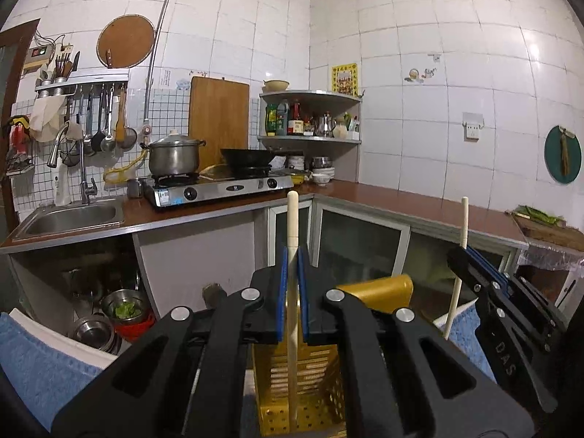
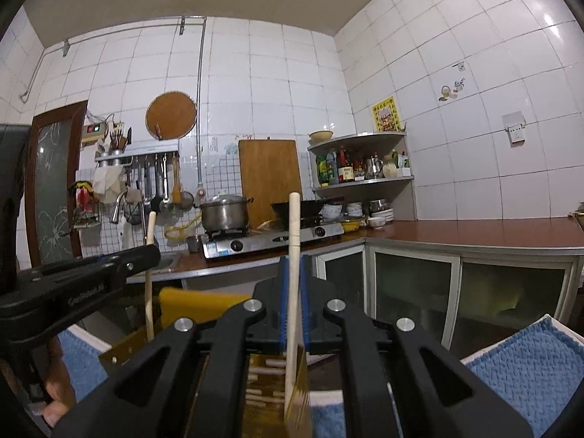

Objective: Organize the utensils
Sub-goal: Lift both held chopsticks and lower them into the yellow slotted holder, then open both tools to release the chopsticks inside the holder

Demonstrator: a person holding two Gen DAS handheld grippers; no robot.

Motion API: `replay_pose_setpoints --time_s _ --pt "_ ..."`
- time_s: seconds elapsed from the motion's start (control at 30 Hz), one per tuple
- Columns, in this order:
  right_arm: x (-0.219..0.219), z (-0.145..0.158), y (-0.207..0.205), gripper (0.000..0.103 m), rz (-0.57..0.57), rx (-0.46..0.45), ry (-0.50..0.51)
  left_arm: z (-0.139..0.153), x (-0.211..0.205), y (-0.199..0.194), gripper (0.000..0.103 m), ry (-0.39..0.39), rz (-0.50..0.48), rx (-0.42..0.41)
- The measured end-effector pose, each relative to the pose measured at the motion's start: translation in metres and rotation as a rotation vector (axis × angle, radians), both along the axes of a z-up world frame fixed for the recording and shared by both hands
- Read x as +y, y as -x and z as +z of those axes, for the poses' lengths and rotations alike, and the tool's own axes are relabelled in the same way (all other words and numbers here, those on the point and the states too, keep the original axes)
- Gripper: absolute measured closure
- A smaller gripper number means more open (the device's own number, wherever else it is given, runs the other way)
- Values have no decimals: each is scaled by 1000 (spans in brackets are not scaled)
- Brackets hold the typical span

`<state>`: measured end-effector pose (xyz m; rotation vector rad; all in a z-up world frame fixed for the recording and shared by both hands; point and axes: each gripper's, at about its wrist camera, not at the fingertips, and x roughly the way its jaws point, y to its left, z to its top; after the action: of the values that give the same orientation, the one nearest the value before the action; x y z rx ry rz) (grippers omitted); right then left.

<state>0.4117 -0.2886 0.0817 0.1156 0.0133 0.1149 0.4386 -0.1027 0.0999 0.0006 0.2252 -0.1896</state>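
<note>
Left gripper (image 1: 292, 255) and right gripper (image 2: 292, 266) each clamped on a pale, upright wooden chopstick (image 1: 292, 219).

I see an evenly lit kitchen under soft overhead light, with glare spots on the glossy wall tiles (image 1: 533, 51) at upper right in both views. The fisheye bends tile lines and blackens the corners. The open cupboard under the sink (image 1: 69, 215) sits in deep shadow. Distant shelves look sharp; my near black fingers (image 2: 262, 332) are slightly soft and underexposed.
</note>
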Motion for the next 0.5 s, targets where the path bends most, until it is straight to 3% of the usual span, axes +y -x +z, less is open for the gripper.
replay_pose_setpoints --time_s 0.5 --pt "-3 -9 14 97 20 74 1 -16 9 15 96 -25 21 60"
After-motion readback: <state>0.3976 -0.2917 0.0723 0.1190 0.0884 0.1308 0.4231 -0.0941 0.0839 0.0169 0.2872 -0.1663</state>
